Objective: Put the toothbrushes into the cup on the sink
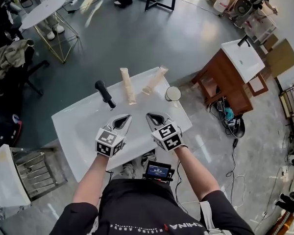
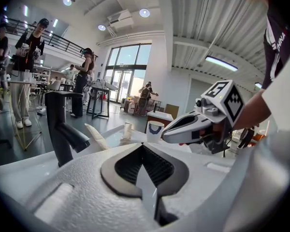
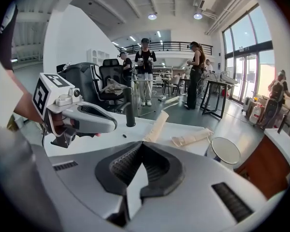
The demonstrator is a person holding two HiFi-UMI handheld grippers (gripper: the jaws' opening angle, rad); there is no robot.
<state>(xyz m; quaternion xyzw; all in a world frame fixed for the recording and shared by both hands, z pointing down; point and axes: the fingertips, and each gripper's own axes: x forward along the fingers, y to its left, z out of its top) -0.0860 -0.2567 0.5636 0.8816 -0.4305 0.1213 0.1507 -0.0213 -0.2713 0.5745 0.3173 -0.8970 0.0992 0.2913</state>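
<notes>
Two toothbrushes in beige wrappers lie on the white sink top (image 1: pixel 78 131): one (image 1: pixel 128 85) near the black faucet (image 1: pixel 105 93), the other (image 1: pixel 154 80) to its right. A white cup (image 1: pixel 173 93) stands at the sink's right edge. My left gripper (image 1: pixel 123 118) and right gripper (image 1: pixel 152 116) hover side by side over the sink's near part, short of the toothbrushes, both shut and empty. The left gripper view shows its own shut jaws (image 2: pixel 143 147), the cup (image 2: pixel 154 129) and the right gripper (image 2: pixel 203 122). The right gripper view shows its shut jaws (image 3: pixel 141 145), both wrappers (image 3: pixel 156 127) (image 3: pixel 193 137) and the cup (image 3: pixel 224 151).
A wooden cabinet with a second white basin (image 1: pixel 240 58) stands to the right, with cables on the floor beside it. A round white table (image 1: pixel 44 11) and a chair draped with clothes (image 1: pixel 10 58) are at the far left. People stand in the background (image 3: pixel 146 71).
</notes>
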